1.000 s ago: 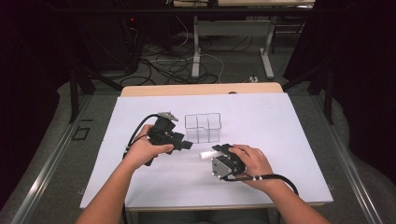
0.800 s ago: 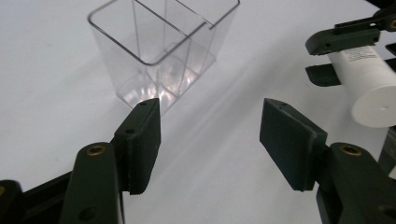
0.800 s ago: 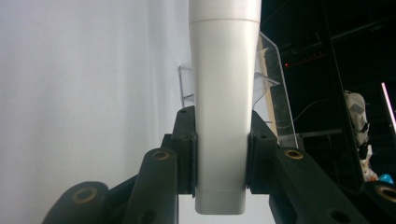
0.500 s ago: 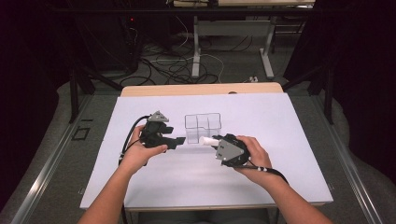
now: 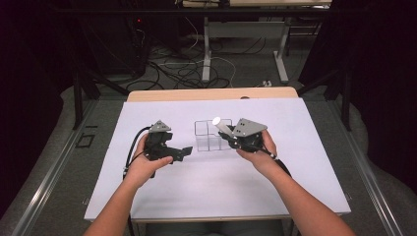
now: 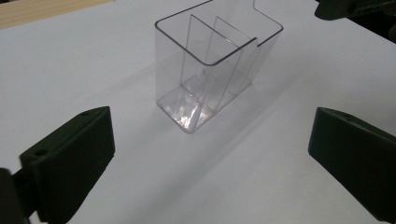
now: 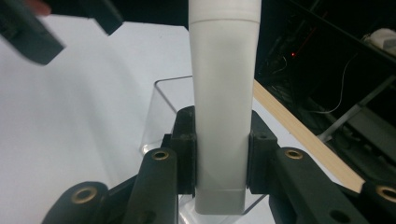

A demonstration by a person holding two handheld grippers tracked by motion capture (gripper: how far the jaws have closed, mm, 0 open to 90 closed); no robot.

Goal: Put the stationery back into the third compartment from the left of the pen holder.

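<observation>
Holding item: white tube [image 7: 223, 107], light, smooth, likely squashy, pinched low on its flat end by my right gripper [image 5: 232, 140] fingers above the clear divided box [image 6: 217, 65]. My left gripper [image 5: 183, 153], just opened, fingers spread, nothing between.

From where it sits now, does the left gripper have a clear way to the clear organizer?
Probably yes. The left gripper has just opened its jaws, nothing between them, and only bare white table lies before the clear organizer.
</observation>
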